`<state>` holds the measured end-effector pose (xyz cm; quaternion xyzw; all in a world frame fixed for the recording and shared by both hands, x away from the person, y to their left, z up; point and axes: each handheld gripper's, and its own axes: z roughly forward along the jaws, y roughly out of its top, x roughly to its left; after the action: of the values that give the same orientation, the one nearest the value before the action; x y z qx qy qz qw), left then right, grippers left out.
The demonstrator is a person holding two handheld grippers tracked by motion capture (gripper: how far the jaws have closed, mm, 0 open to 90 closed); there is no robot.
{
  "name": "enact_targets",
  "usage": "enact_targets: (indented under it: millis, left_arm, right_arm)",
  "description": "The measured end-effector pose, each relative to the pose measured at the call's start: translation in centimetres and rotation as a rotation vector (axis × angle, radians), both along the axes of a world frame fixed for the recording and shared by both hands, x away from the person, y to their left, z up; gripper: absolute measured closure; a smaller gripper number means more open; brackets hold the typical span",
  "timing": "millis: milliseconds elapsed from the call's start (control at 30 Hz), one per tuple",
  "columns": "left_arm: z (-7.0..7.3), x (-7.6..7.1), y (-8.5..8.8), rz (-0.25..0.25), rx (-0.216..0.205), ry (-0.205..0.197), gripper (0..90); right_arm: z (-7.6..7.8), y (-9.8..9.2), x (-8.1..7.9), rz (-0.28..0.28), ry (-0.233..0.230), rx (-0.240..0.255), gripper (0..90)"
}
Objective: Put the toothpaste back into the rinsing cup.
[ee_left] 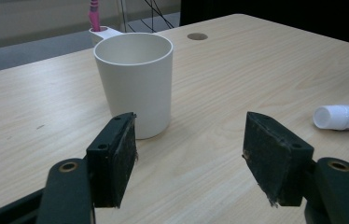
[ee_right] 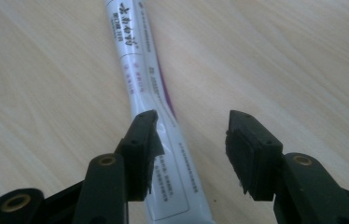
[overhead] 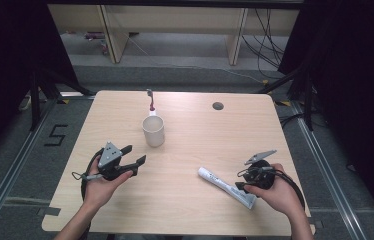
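From above, the right gripper (overhead: 241,186) sits over the toothpaste tube (overhead: 226,187), well to the right of the white cup (overhead: 153,131); the left gripper (overhead: 136,155) hovers nearby, jaws apart and empty. Left gripper view: cup looks empty, a pink toothbrush (ee_left: 93,14) behind it. Right gripper view: jaws straddle the tube, not yet pinching; squeezing comes next.

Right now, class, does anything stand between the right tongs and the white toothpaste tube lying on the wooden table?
Nothing visible does. The right tongs hang open directly over the flat end of the white toothpaste tube, one pad beside it. The white plastic cup stands well away across the table.
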<state>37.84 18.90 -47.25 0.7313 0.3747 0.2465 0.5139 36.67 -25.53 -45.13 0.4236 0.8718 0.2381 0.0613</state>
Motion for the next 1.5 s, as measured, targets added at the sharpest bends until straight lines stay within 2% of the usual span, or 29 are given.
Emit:
enact_targets:
  millis: [67, 100, 200, 233, 300, 367, 400, 433, 467, 533, 567, 667, 767, 1033, 1300, 1333, 1400, 1433, 1500]
  left_arm:
    - [-0.1, -0.1, -0.1, 0.002, 0.004, 0.007, 34.3]
    - [-0.3, -0.1, -0.4, -0.008, 0.010, 0.009, 34.4]
    - [-0.5, -0.2, -0.7, -0.022, 0.016, 0.014, 34.4]
    - [-0.6, -0.4, -0.9, -0.032, 0.023, 0.016, 34.4]
    - [-0.6, -0.6, -1.1, -0.039, 0.020, 0.016, 34.4]
    - [-0.6, -0.7, -1.2, -0.047, 0.024, 0.020, 34.3]
    - [-0.6, -0.8, -1.3, -0.052, 0.022, 0.020, 34.3]
    - [-0.6, -0.8, -1.3, -0.052, 0.022, 0.020, 34.3]
    - [-0.6, -0.9, -1.3, -0.058, 0.021, 0.016, 34.3]
    - [-0.6, -1.1, -1.3, -0.056, 0.022, 0.016, 34.3]
    - [-0.7, -1.2, -1.3, -0.055, 0.022, 0.017, 34.3]
    - [-0.8, -1.3, -1.3, -0.053, 0.024, 0.021, 34.4]
    - [-0.9, -1.4, -1.4, -0.061, 0.028, 0.023, 34.4]
    - [-1.0, -1.6, -1.5, -0.063, 0.034, 0.032, 34.3]
    - [-1.0, -1.6, -1.6, -0.070, 0.036, 0.029, 34.3]
    - [-1.0, -1.6, -1.6, -0.069, 0.036, 0.029, 34.3]
    - [-1.0, -1.6, -1.6, -0.071, 0.037, 0.030, 34.3]
    - [-1.0, -1.6, -1.6, -0.071, 0.035, 0.029, 34.3]
    - [-1.0, -1.6, -1.6, -0.071, 0.034, 0.029, 34.3]
  right_arm:
    - [0.0, 0.0, 0.1, 0.018, 0.013, 0.002, 53.1]
    - [-0.1, 0.3, 0.2, 0.028, 0.050, -0.008, 52.6]
    - [-0.2, 0.6, 0.3, 0.042, 0.067, -0.029, 51.6]
    - [-0.3, 1.0, 0.4, 0.061, 0.096, -0.038, 50.4]
    - [-0.5, 1.2, 0.9, 0.113, 0.094, -0.052, 50.3]
    - [-0.6, 1.5, 1.1, 0.133, 0.118, -0.056, 49.7]
    - [-0.5, 1.8, 1.0, 0.116, 0.140, -0.074, 49.6]
    - [-0.5, 1.8, 1.0, 0.116, 0.140, -0.074, 49.6]
    - [-0.5, 2.0, 1.2, 0.156, 0.159, -0.077, 49.1]
    - [-0.4, 2.0, 1.3, 0.174, 0.167, -0.081, 49.1]
    - [-0.3, 2.1, 1.3, 0.179, 0.184, -0.102, 49.0]
    - [-0.2, 2.3, 1.6, 0.206, 0.178, -0.140, 49.0]
    - [-0.2, 2.5, 1.7, 0.208, 0.184, -0.149, 47.9]
    - [-0.9, 3.1, 2.3, 0.253, 0.196, -0.180, 45.8]
    - [-1.2, 3.7, 2.6, 0.256, 0.204, -0.209, 46.1]
    - [-1.3, 3.8, 2.5, 0.259, 0.207, -0.229, 46.3]
    - [-1.3, 3.9, 2.5, 0.252, 0.211, -0.237, 46.6]
    - [-1.4, 4.0, 2.5, 0.271, 0.203, -0.235, 47.2]
    - [-1.4, 4.0, 2.5, 0.270, 0.206, -0.234, 47.4]
